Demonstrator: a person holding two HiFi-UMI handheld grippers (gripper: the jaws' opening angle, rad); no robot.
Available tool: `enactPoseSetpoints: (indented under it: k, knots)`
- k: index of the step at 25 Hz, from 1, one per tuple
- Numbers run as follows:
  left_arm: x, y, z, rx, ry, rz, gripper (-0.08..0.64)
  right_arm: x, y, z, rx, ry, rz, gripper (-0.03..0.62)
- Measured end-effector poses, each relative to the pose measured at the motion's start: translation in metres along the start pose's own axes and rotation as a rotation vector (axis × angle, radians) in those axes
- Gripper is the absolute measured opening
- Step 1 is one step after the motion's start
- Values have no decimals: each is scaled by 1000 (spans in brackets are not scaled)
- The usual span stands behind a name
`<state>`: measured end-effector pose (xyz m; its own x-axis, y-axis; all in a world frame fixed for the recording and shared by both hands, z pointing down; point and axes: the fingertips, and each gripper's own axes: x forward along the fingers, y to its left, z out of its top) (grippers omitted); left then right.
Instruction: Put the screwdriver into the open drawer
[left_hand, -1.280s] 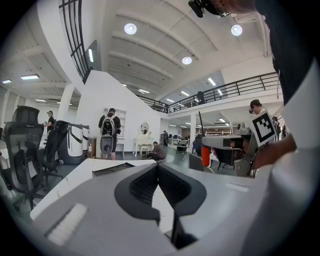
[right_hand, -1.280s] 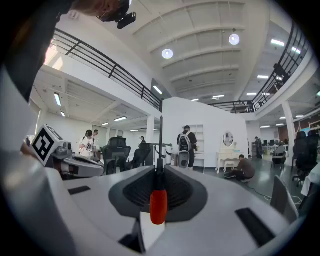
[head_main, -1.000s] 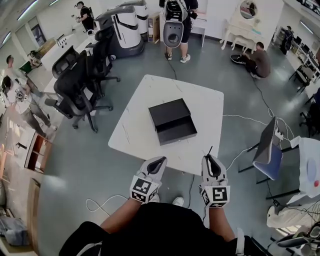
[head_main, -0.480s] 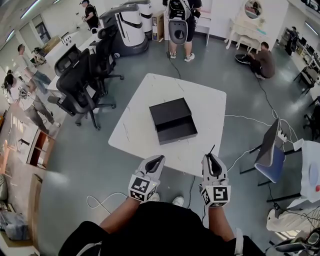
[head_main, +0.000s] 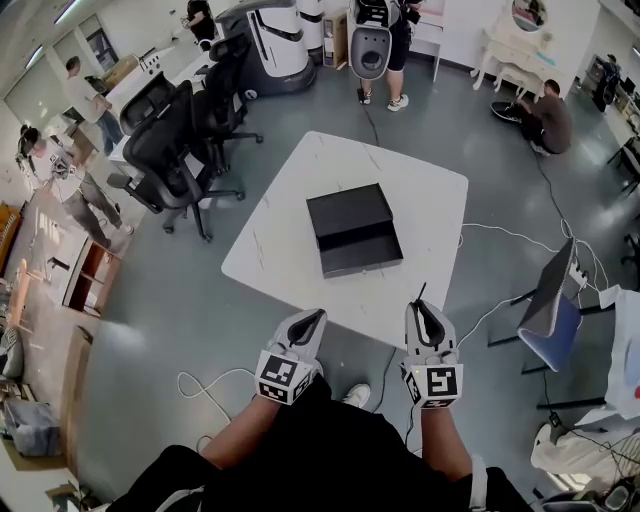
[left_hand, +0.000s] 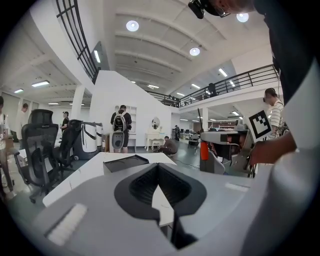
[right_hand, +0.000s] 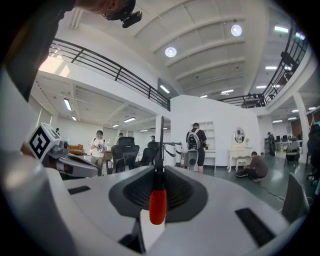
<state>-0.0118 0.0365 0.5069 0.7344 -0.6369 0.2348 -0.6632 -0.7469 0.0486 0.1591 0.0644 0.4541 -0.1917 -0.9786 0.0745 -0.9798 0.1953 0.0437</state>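
My right gripper (head_main: 421, 312) is shut on a screwdriver (right_hand: 158, 204) with a red handle. Its thin dark shaft (head_main: 419, 296) sticks out ahead of the jaws. In the right gripper view my right gripper (right_hand: 159, 167) points level, with the handle clamped between the pads. My left gripper (head_main: 311, 322) is shut and holds nothing; in its own view the left gripper (left_hand: 158, 165) aims at the table. Both hang just off the near edge of the white table (head_main: 290, 225). On that table stands a black drawer box (head_main: 348, 210), its open drawer (head_main: 362, 256) facing me.
Black office chairs (head_main: 180, 150) stand left of the table, and a blue chair (head_main: 550, 312) to its right. Cables (head_main: 200, 385) trail over the grey floor. Several people (head_main: 380, 40) and a white machine (head_main: 280, 40) are farther back.
The head view has shifted a little and people in the background have walked. Both grippers stay in place, and the right one still holds the screwdriver.
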Motion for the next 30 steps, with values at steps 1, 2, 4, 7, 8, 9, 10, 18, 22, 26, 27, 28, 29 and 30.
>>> enactPoseSetpoints:
  k: [1,2,4,7,8,9,10,18,22,26,27,28,29,30]
  knots:
    - [1,3,-1,-1,7,2,8,3,-1,-1,2,5,2,57]
    - [3,6,-2,-3,12,2,8,6,-2,-3,2,10,2,57]
    - [10,12,-5,-7,17,1,9,15,-5,-8,2,21,2,57]
    - [25,21,-1,-4,8,-15,8,31,-8,-10,7,31,-3,57]
    - [30,24,3,-2,2,-23,8,37,-6,-8,3,32,-2,57]
    - [34,27,6,-2,-4,-31,8,42,-4,-7,-6,35,1,57]
    - [38,31,8,-4,-7,-37,8,47,-1,-7,-15,42,6,57]
    - [65,71,9,-16,-5,-57,8,94,4,-10,-48,87,15,57]
    - [77,87,10,-28,-4,-69,8,114,6,-10,-76,106,16,57]
    - [87,101,11,-33,-6,-88,8,135,10,-10,-100,120,15,57]
    - [89,105,11,-34,-5,-94,8,141,11,-9,-105,123,14,57]
    - [92,109,11,-35,-4,-99,8,146,12,-9,-109,125,13,57]
    - [95,113,11,-35,-2,-106,8,152,12,-9,-114,128,12,57]
    - [97,116,10,-35,0,-113,8,156,13,-8,-117,130,9,57]
